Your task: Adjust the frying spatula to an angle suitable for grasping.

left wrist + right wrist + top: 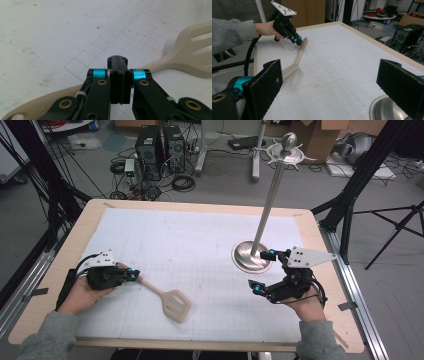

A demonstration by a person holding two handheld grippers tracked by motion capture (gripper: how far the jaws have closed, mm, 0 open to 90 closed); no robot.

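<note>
The left gripper [134,275] sits low over the near-left part of the table, its jaws pressed together at the handle of a beige slotted spatula [170,300]; in the left gripper view [120,82] the black pads meet with no gap between them, and the handle passes under and behind them, so whether they actually pinch it cannot be told. The spatula lies flat on the white gridded mat [200,245], its handle end at the left gripper and its slotted blade pointing toward the near middle of the table. At the near right, the right gripper [264,271] is held with its jaws spread wide and nothing between them; in the right gripper view its two black pads [265,85] stand far apart at the picture's sides. Just beyond it, a metal stand has its round base [248,256] resting on the mat, one jaw tip close beside the base's rim. A slim pole [270,200] rises from the base to a knobbed top [288,142]. Past the table's far edge, computer towers [159,145] and loose cables lie on the floor.
</note>
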